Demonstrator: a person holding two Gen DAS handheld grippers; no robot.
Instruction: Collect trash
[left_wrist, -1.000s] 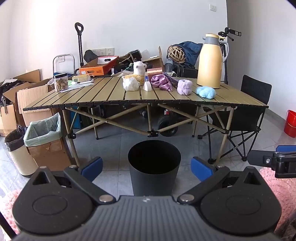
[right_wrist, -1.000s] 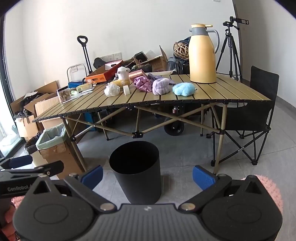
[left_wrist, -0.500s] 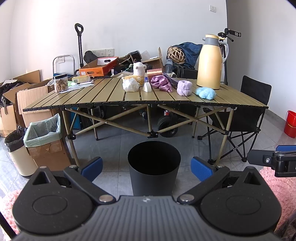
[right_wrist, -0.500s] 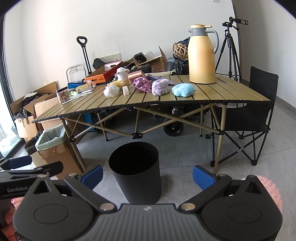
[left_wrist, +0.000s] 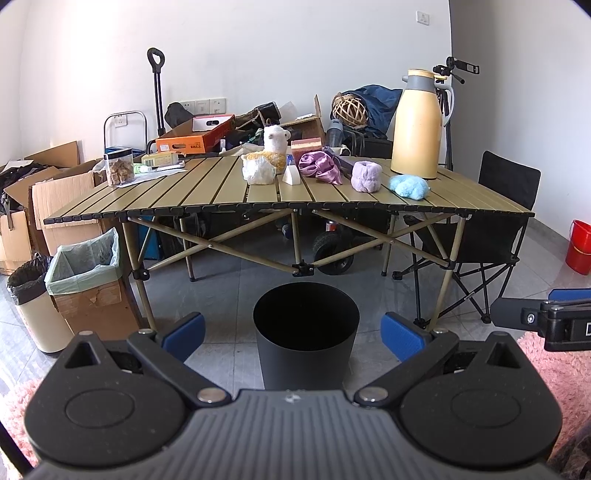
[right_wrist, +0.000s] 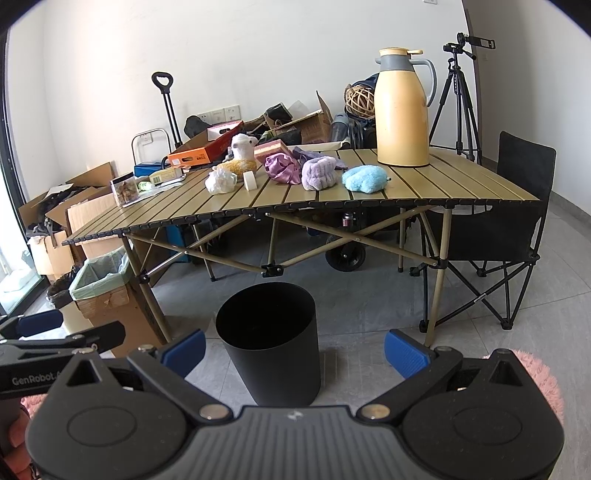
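Note:
A black round bin (left_wrist: 306, 332) stands on the floor in front of the slatted folding table (left_wrist: 184, 195); it also shows in the right wrist view (right_wrist: 271, 339). On the table lie a crumpled white bag (left_wrist: 258, 170), a small white wedge (left_wrist: 291, 175), purple shiny cloth (left_wrist: 319, 167), a lilac fuzzy wad (left_wrist: 365, 176) and a blue fuzzy wad (left_wrist: 409, 186). My left gripper (left_wrist: 293, 336) is open and empty, low before the bin. My right gripper (right_wrist: 294, 349) is open and empty, beside it to the right.
A tall yellow thermos (left_wrist: 419, 123), a plush alpaca (left_wrist: 275, 144) and a clear jar (left_wrist: 119, 170) stand on the table. A lined cardboard box (left_wrist: 86, 280) and a small bin (left_wrist: 31, 302) stand left. A black folding chair (left_wrist: 491, 236) and red bucket (left_wrist: 580, 246) are right.
Both views have risen and drifted very slightly; both grippers stay open and empty. Nothing on the table has moved.

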